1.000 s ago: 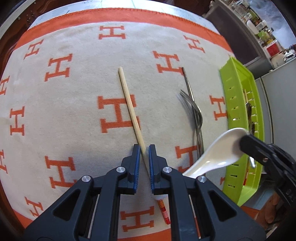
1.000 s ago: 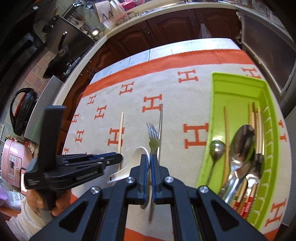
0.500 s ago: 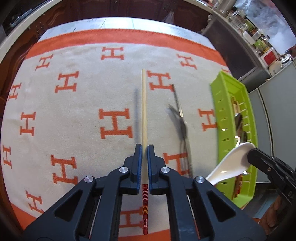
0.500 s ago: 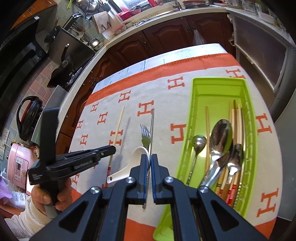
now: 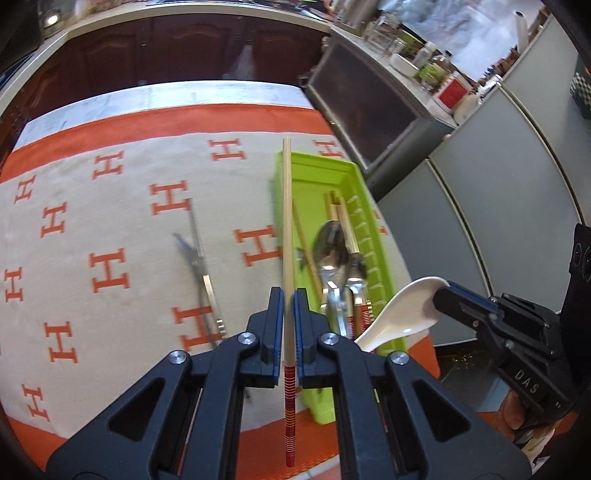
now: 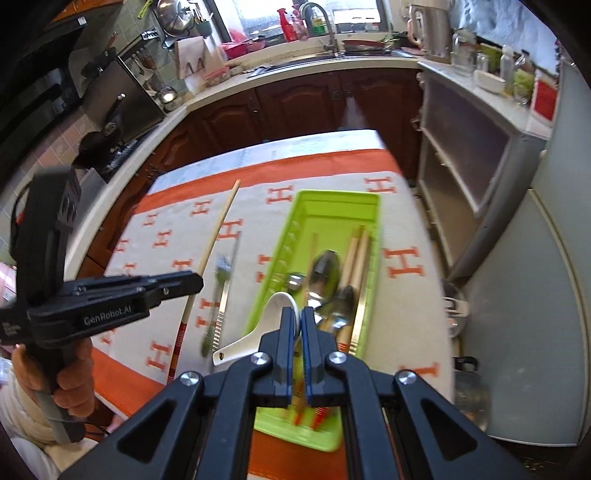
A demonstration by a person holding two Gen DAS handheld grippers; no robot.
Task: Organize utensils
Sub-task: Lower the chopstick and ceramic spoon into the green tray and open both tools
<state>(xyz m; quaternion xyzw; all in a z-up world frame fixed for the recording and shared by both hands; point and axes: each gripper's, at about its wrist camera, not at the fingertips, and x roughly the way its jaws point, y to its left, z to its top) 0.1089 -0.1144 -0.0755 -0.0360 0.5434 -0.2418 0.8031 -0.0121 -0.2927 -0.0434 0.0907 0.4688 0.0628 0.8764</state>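
the left hand-held gripper [image 5: 289, 299] clamps one chopstick [image 5: 286, 236] above the cloth [image 5: 110, 229]; the right hand-held gripper [image 6: 298, 321] pinches one white spoon [image 6: 258, 332] over the green tray [image 6: 332, 206]. one fork [image 5: 201, 273] lies on the counter beside the tray.

Bright daylight floods both views, strongest from the kitchen window [image 6: 295, 22] at the far wall — it glints on the steel spoons [image 6: 325, 269]. Motion blur smears the metal fork [image 5: 199, 258] and lime-green plastic tray [image 6: 332, 206]. Fisheye bending curves the edges; corners fall black.
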